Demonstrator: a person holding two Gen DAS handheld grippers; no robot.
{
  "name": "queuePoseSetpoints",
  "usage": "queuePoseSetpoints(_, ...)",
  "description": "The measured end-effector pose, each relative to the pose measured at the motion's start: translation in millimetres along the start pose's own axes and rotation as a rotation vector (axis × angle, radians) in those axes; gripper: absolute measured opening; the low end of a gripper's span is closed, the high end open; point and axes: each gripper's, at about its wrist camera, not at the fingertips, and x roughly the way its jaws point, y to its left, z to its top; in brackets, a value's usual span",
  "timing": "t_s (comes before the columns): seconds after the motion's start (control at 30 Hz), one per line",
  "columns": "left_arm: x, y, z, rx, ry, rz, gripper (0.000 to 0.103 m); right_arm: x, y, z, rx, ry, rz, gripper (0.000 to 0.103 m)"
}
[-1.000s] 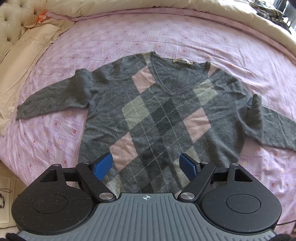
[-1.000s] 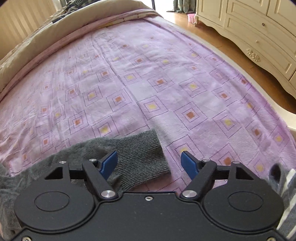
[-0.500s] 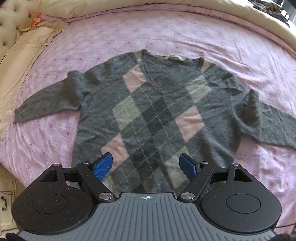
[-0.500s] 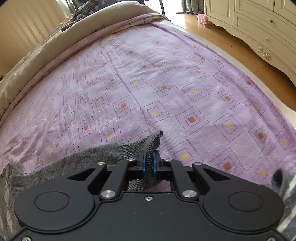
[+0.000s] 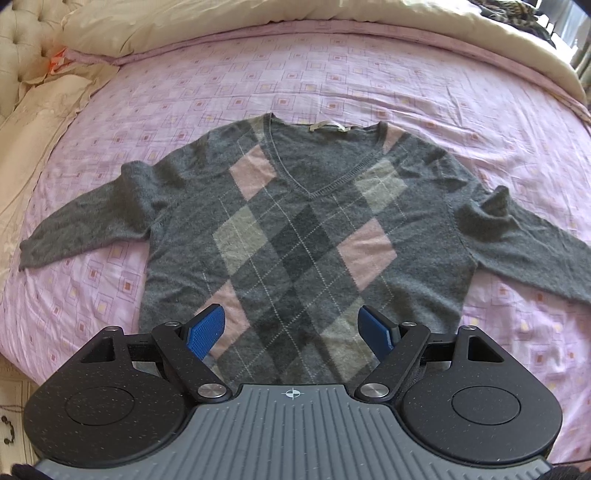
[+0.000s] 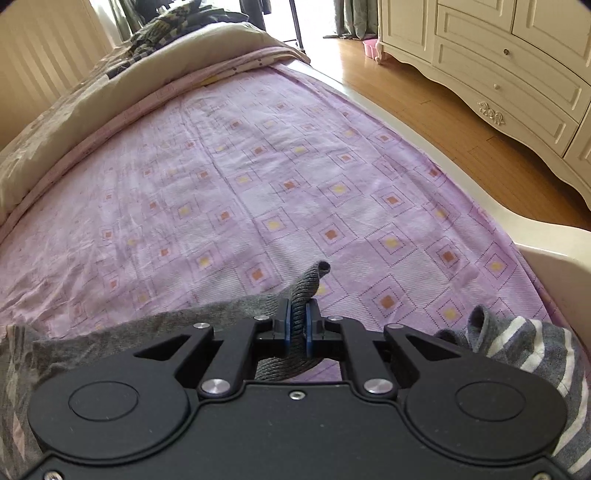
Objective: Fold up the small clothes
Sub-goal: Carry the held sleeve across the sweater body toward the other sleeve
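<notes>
A grey V-neck sweater [image 5: 306, 236] with pink and pale argyle diamonds lies face up and spread flat on the purple patterned bedsheet [image 5: 332, 74], both sleeves stretched outward. My left gripper [image 5: 295, 328] hovers open above the sweater's hem, nothing between its blue pads. In the right wrist view my right gripper [image 6: 297, 325] is shut on the ribbed cuff [image 6: 308, 284] of the sweater's right sleeve. The cuff stands up, lifted a little off the sheet, and the sleeve [image 6: 147, 328] trails off to the left.
A grey and white striped garment [image 6: 532, 354] lies bunched at the bed's right edge. A beige duvet [image 5: 258, 14] runs along the far side, pillows [image 5: 40, 122] at the left. Beyond the bed edge are wooden floor [image 6: 424, 92] and a cream dresser [image 6: 517, 66].
My right gripper has closed on the sleeve cuff and raised it off the sheet. The left gripper has drawn back and up a little, still open, so the whole sweater shows.
</notes>
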Motion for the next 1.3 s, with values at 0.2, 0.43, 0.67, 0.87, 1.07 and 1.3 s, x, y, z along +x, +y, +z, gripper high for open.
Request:
queuePoseSetpoints(0.2, 7, 21, -6, 0.030, -0.013, -0.033, 0.078, -54, 55, -2, -0.043, -0.093, 0.082, 0.013)
queuePoseSetpoints(0.43, 26, 62, -11, 0.071, -0.016, -0.108, 0.078, -119, 165, -12, -0.142, -0.160, 0.199, 0.013)
queuePoseSetpoints(0.67, 42, 123, -8, 0.100, -0.034, -0.122, 0.078, -136, 307, -55, -0.227, -0.125, 0.385, 0.013)
queuePoseSetpoints(0.87, 56, 175, 0, 0.105, -0.043, -0.104, 0.078, -102, 419, -121, -0.279, -0.015, 0.524, 0.013)
queuePoseSetpoints(1.07, 71, 216, 3, 0.115, -0.032, -0.082, 0.078, -66, 510, -185, -0.389, 0.080, 0.556, 0.013)
queuePoseSetpoints(1.3, 90, 245, 6, 0.113, -0.011, -0.070, 0.078, -53, 568, -238, -0.497, 0.141, 0.548, 0.013)
